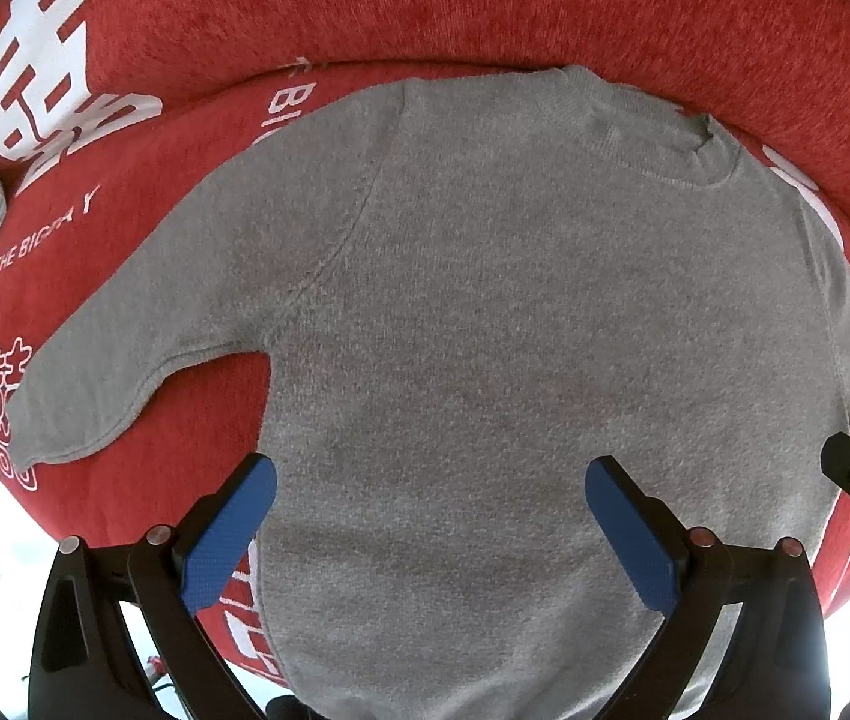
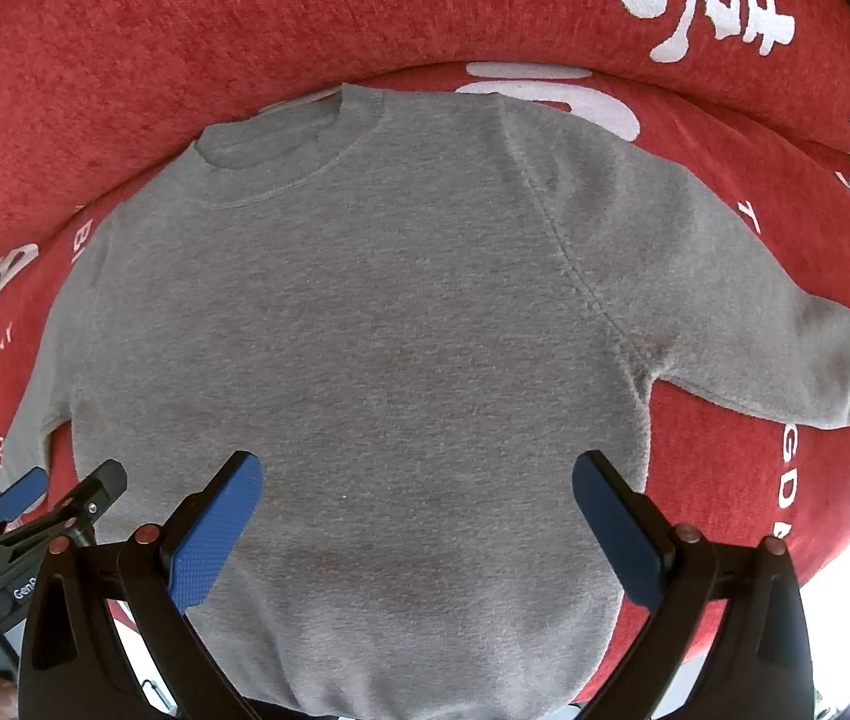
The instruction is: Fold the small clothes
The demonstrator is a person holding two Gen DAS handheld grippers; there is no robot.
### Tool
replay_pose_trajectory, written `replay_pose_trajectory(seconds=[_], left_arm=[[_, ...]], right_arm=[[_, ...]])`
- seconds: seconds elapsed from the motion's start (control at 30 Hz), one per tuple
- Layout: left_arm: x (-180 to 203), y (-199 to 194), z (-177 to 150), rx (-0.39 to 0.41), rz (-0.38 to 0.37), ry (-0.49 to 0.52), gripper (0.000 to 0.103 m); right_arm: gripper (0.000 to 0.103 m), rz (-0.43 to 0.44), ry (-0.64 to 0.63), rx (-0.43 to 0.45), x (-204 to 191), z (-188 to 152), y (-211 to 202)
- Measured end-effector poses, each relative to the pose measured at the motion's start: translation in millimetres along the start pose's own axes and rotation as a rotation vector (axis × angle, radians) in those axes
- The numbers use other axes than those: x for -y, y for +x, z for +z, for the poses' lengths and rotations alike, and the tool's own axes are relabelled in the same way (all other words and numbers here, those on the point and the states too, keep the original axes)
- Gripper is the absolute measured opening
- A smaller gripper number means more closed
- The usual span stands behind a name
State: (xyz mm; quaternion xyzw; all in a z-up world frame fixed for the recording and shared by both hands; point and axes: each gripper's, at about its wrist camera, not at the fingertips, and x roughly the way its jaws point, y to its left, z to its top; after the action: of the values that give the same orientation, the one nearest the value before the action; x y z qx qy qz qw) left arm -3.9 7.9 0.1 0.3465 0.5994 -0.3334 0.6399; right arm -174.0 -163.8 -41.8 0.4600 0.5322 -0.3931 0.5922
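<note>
— Sweater (image 1: 485, 312), where does it lie?
— The grey sweater lies flat on the red sofa cover (image 1: 365, 6), neck away from us, both sleeves out.
— And the tools?
— Left tool (image 1: 431, 474) and right tool (image 2: 419, 468) hover above its hem, both spread, pinching nothing.

My left gripper (image 1: 431, 483), black with blue textured pads, points forward with its jaws spread wide and nothing between its fingers (image 1: 230, 534). My right gripper (image 2: 417, 480), of the same black and blue build, is held level beside it, jaws equally wide and holding nothing. Each shows at the edge of the other's view, so the two sit close together, side by side.
</note>
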Motion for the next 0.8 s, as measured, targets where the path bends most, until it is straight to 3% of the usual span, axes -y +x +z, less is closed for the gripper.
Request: replay_pose_trajectory(seconds=[0.43, 0.8], left_arm=[[1.8, -2.0, 3.0, -0.041, 0.093, 0.007, 0.103], [-1.6, -2.8, 0.8, -0.030, 0.049, 0.004, 0.103]], right_arm=[[0.103, -0.004, -0.006, 0.004, -2.8, -1.8, -1.9], [0.103, -0.005, -0.011, 0.006, -3.7, -2.4, -2.2]])
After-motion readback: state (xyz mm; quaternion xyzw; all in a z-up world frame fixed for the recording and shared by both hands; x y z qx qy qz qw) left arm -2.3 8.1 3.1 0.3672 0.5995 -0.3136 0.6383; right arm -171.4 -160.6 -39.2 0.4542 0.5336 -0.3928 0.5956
